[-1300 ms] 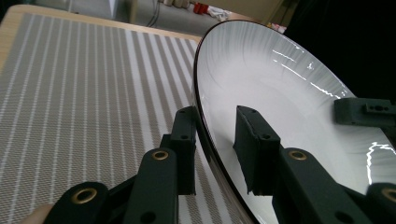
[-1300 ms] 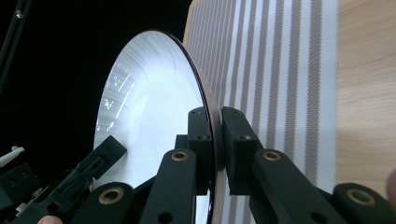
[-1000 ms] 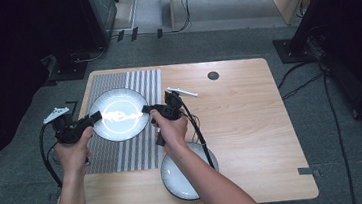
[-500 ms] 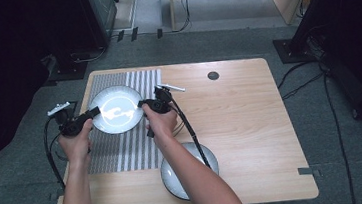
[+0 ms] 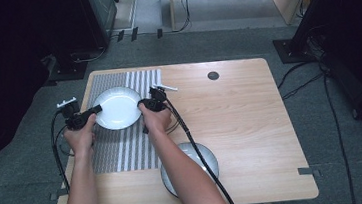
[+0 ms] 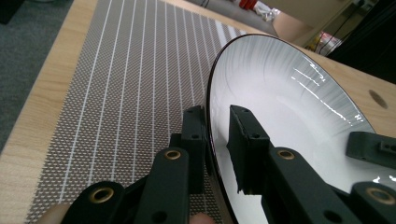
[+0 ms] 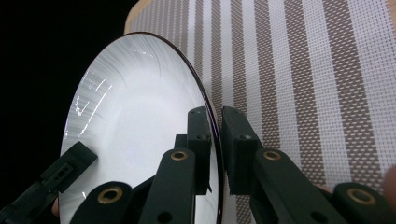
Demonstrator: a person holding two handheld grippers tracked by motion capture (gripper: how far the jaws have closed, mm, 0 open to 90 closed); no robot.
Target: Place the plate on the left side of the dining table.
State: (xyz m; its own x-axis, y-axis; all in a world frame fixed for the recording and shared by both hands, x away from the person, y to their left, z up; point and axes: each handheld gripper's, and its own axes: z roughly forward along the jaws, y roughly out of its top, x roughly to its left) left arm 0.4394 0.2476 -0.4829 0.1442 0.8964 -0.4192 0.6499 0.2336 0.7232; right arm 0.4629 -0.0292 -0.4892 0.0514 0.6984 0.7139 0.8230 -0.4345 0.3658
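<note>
A white plate with a dark rim (image 5: 117, 107) is held between both grippers above the striped placemat (image 5: 123, 150). My left gripper (image 5: 97, 110) is shut on its left rim. In the left gripper view the rim of the plate (image 6: 280, 93) runs between the left gripper's (image 6: 217, 116) jaws. My right gripper (image 5: 141, 106) is shut on the opposite rim. In the right gripper view the plate (image 7: 140, 107) stands edge-on in the right gripper (image 7: 214, 116), with the mat (image 7: 303, 70) behind. The plate looks tilted.
A second plate (image 5: 206, 162) lies near the table's front edge, partly under the right forearm. A small dark round hole (image 5: 213, 75) sits in the wooden tabletop (image 5: 250, 110) at the back. Cables trail from both grippers. Grey carpet surrounds the table.
Both grippers have carried the plate away from the person, toward the far end of the placemat, keeping their hold on its rims.
</note>
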